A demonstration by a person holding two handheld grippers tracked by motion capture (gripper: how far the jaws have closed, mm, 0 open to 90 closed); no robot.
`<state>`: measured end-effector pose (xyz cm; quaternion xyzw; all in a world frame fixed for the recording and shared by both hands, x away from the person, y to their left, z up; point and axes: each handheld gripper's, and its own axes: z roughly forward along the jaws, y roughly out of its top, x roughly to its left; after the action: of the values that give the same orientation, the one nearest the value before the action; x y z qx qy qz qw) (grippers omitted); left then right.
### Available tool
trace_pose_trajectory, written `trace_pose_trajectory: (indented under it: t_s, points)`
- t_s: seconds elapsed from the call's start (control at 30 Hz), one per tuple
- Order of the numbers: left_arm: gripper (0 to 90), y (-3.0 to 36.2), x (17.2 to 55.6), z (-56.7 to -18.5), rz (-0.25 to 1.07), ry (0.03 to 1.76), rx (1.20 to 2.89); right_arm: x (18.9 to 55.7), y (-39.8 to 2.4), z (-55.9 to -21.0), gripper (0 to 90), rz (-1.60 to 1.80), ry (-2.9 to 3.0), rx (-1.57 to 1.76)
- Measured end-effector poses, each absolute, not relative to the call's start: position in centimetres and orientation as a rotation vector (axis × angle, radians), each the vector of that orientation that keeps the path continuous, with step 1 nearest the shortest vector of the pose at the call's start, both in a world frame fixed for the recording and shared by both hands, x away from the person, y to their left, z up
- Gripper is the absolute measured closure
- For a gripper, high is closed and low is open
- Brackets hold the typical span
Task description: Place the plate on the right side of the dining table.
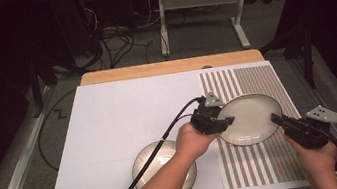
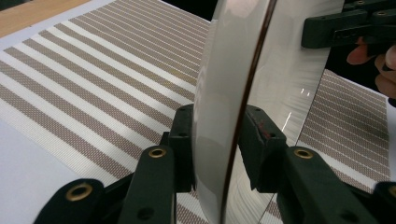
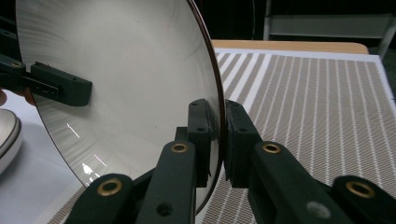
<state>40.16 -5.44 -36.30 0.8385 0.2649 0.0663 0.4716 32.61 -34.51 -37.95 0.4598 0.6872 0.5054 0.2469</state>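
Both grippers are on one shallow, glossy pale-grey ceramic plate with a thin dark rim [image 1: 251, 118], which is above the brown-and-white striped woven placemat [image 1: 266, 82] at the right side of the white table surface [image 1: 121, 127]. In the high view the left gripper [image 1: 225, 122] meets the plate's left edge, with the person's left hand [image 1: 192, 141] behind it and its black cable [image 1: 163, 140] trailing back over the forearm; the right gripper [image 1: 275, 119] meets the plate's right edge, carried by the right hand [image 1: 319, 155], a grey three-cornered plate [image 1: 331, 115] on top. In the left gripper view the plate [image 2: 233, 93] stands edge-on between the two black jaws, its dark rim running up the middle; the left pad lies against the outer face, while the right pad [image 2: 259, 144] sits close to the inner face with what looks like a slim gap, so the hold reads as loose and no firm press can be confirmed. The other gripper's jaw [image 2: 336, 28] shows on the far rim at top right. In the right gripper view the plate [image 3: 130, 84] is again edge-on, and both pads are pressed flat on the rim from either side, a closed, firm grip; the left gripper's jaw [image 3: 60, 86] lies on the far side of the plate's face. A second pale, dark-rimmed bowl-like dish [image 1: 159, 164] sits on the white surface near the front edge, partly under the left forearm, well apart from the held plate. The placemat's stripes [image 3: 317, 107] run away beneath the plate.
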Motion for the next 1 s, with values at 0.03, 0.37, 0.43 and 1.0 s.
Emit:
trace_pose_trajectory:
  t_s: [0.03,0.37,0.43,1.0]
  points:
    - [67.0,-5.7,40.3,-36.4,0.162,0.651,2.054,32.6,-34.7,-38.0,85.6,1.372,1.869,1.257]
    - [65.4,-7.7,41.5,-37.5,0.13,0.671,2.057,33.0,-36.1,-38.5,85.5,1.322,1.831,1.29]
    - [65.1,-7.9,41.7,-37.7,0.128,0.677,2.058,33.1,-36.2,-38.6,85.6,1.314,1.83,1.292]
    - [63.3,-9.0,42.5,-38.8,0.124,0.696,2.067,33.6,-36.8,-39.3,85.7,1.273,1.818,1.318]
